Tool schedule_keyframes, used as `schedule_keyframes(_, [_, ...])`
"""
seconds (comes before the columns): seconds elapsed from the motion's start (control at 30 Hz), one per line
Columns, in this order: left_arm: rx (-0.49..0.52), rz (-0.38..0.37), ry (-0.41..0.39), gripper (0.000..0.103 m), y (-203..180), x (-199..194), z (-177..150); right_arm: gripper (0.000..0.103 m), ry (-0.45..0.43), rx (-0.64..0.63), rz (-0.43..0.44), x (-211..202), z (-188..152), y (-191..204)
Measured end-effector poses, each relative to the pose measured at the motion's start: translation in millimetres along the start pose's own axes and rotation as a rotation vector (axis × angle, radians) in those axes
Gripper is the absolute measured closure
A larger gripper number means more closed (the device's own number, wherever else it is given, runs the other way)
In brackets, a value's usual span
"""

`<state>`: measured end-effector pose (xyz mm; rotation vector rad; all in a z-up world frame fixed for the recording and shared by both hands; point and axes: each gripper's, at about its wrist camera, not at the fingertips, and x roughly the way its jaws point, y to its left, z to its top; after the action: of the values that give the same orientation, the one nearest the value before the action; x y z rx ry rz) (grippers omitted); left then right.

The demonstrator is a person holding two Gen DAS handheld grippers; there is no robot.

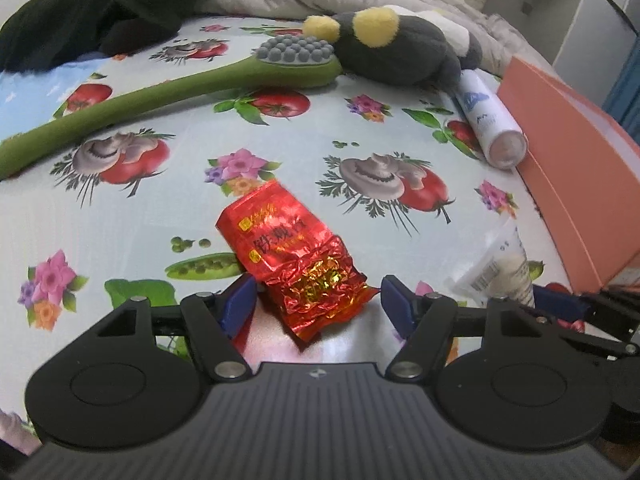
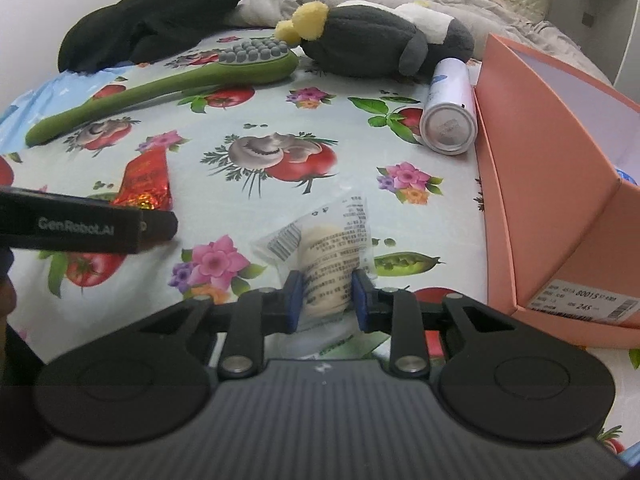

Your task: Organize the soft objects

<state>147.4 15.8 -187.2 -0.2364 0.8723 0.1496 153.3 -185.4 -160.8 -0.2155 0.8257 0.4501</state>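
In the left wrist view the left gripper (image 1: 316, 304) stands with its jaws wide around the near end of a red foil packet (image 1: 292, 258) lying on the flowered cloth (image 1: 168, 216), pads not pressing it; a green brush (image 1: 168, 88) and a grey plush toy (image 1: 400, 52) lie far off, a white bottle (image 1: 492, 128) beside a pink box (image 1: 572, 176) at right. In the right wrist view the right gripper (image 2: 326, 300) has narrowed its jaws onto a clear packet (image 2: 328, 256) of something pale, near the box's left wall
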Motion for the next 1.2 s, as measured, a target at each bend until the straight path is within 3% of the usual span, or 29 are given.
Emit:
schedule_keyframes(0.2, [0.042, 0.001, -0.001, 0.051, -6, 3, 7, 0.073, -0.002, 0.061, 0.002, -2, 2, -3])
schedule_keyframes(0.23, [0.047, 0.001, -0.009, 0.097, -7, 2, 8, 0.073, -0.002, 0.072, 0.004, -2, 2, -4])
schedule_keyframes(0.33, [0.01, -0.025, 0.035, 0.102, -4, 9, 11, 0.074, -0.007, 0.099, 0.005, -5, 5, -7])
schedule_keyframes(0.8, [-0.007, -0.043, 0.037, 0.099, 3, 9, 20, 0.074, -0.02, 0.178, 0.018, -7, 1, -20])
schedule_keyframes(0.87, [0.007, -0.053, 0.018, 0.087, 5, 10, 31, 0.074, -0.024, 0.193, 0.019, -5, 2, -23])
schedule_keyframes(0.93, [0.025, -0.043, -0.003, 0.052, 5, 13, 44, 0.074, -0.03, 0.201, 0.012, -3, 6, -26])
schedule_keyframes(1.07, [0.066, -0.038, -0.067, 0.047, 2, 23, 75, 0.074, -0.042, 0.224, 0.004, 0, 12, -34])
schedule_keyframes(1.2, [0.094, -0.077, -0.075, 0.036, -12, 43, 107, 0.074, -0.051, 0.229, -0.001, 6, 20, -38])
